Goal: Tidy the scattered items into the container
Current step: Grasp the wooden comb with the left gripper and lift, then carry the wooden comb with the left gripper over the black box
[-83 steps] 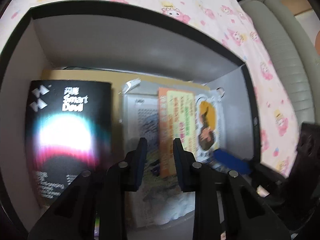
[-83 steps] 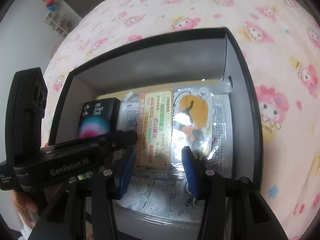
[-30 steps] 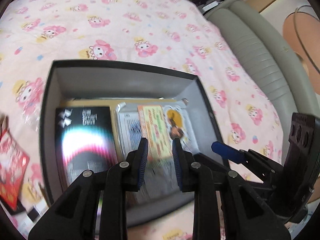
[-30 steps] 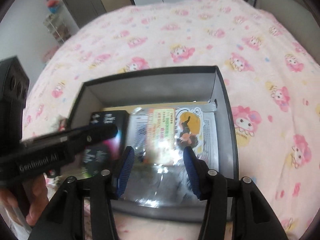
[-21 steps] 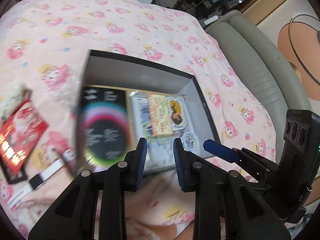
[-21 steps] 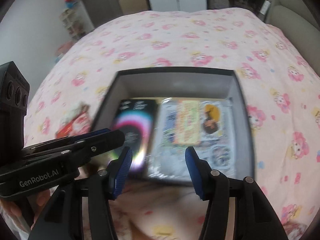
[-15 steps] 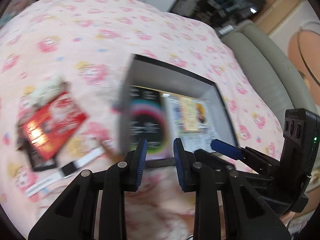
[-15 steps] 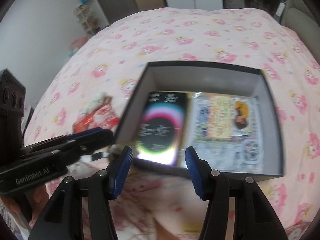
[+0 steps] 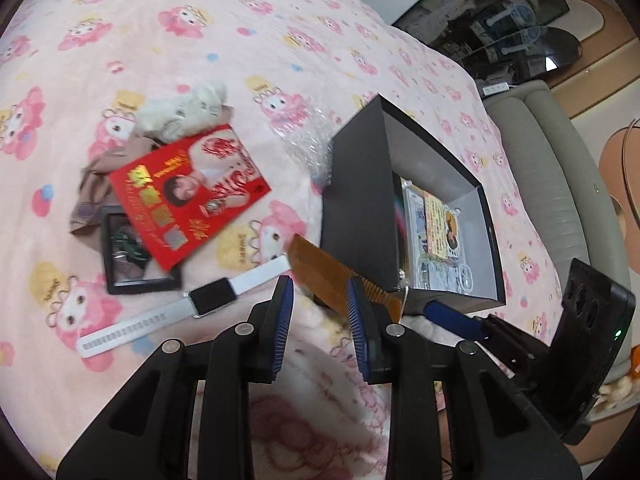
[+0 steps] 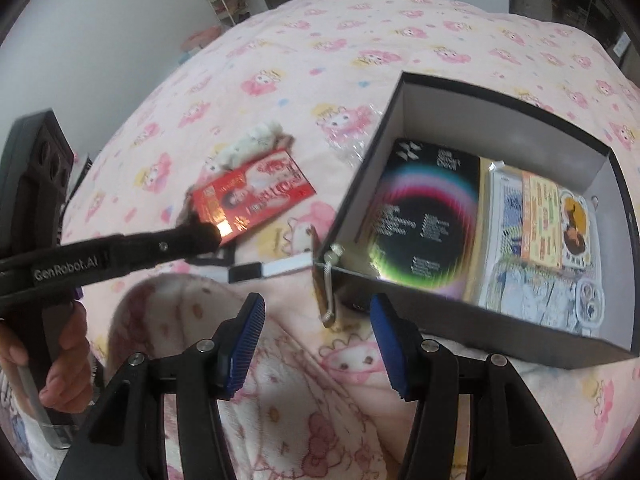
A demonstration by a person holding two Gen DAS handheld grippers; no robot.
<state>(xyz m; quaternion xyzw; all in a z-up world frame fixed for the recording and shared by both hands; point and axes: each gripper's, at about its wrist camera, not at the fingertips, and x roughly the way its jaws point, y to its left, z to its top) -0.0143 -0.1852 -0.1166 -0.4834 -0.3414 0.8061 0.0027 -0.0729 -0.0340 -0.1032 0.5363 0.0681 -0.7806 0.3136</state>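
- Currently, container (image 10: 472,320): dark open box on the pink bedspread (image 9: 240,20), already holding a black booklet (image 10: 428,216) and a clear packet (image 10: 540,240).
- Scattered items, beside the box's left wall: red card (image 9: 188,192), white-strapped watch (image 9: 212,300), amber comb (image 9: 332,272), black frame (image 9: 128,256), plush toy (image 9: 180,112).
- Left gripper (image 9: 320,320): jaws narrowly parted, empty, above the comb.
- Right gripper (image 10: 316,340): jaws apart, empty, near the box's front-left corner.
- Handling advice: likely next pick is the comb; straddle its spine, close squarely, lift clear of the wall.
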